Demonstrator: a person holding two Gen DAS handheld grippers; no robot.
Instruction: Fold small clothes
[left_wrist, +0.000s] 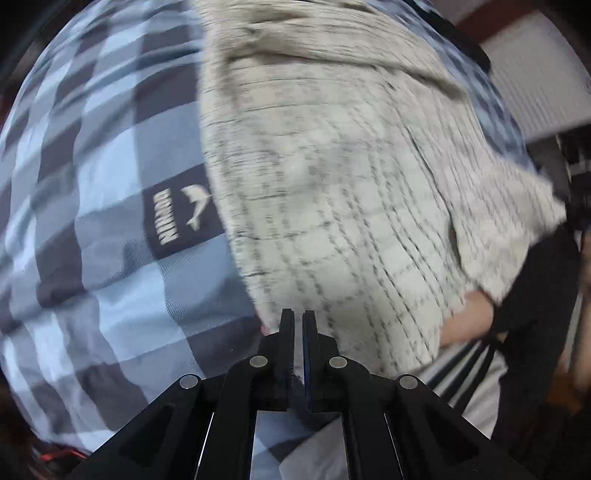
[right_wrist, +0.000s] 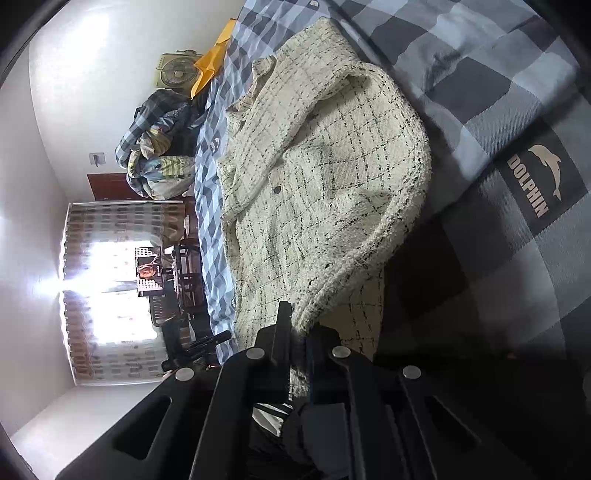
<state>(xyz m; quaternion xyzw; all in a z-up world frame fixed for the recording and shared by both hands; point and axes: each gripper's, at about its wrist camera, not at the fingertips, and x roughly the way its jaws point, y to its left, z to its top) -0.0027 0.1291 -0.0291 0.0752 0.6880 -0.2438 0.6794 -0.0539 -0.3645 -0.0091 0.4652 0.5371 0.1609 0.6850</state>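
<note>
**Both my jaws at one cream tweed jacket on the checked bed**

My right gripper (right_wrist: 297, 325) is clenched on the jacket (right_wrist: 317, 177): its jaws pinch a frayed edge of the cream, black-checked tweed, and the cloth rises from them in a lifted fold. My left gripper (left_wrist: 298, 317) has its jaws drawn nearly together with only a thin slit between them; the jacket's lower edge (left_wrist: 332, 221) lies right at their tips, but the view is blurred and I cannot tell whether any cloth is caught in them.

I count one jacket. It lies spread on the bed, collar toward the far end, with one dark button (right_wrist: 277, 189) showing on its front. Just beyond my left jaws a bare hand (left_wrist: 469, 317) shows under the jacket's edge.

The bedsheet (left_wrist: 92, 221) is a blue, grey and white check carrying a dark label with a dolphin and the word DOLPHIN (right_wrist: 539, 177).

At the far end of the bed sits one heap of bunched bedding and clothes (right_wrist: 159, 147), with an orange-yellow cloth (right_wrist: 210, 62) beside it. Behind stand a beige box fan (right_wrist: 177, 70) against the white wall, and a bright window with patterned curtains (right_wrist: 107, 288).
</note>
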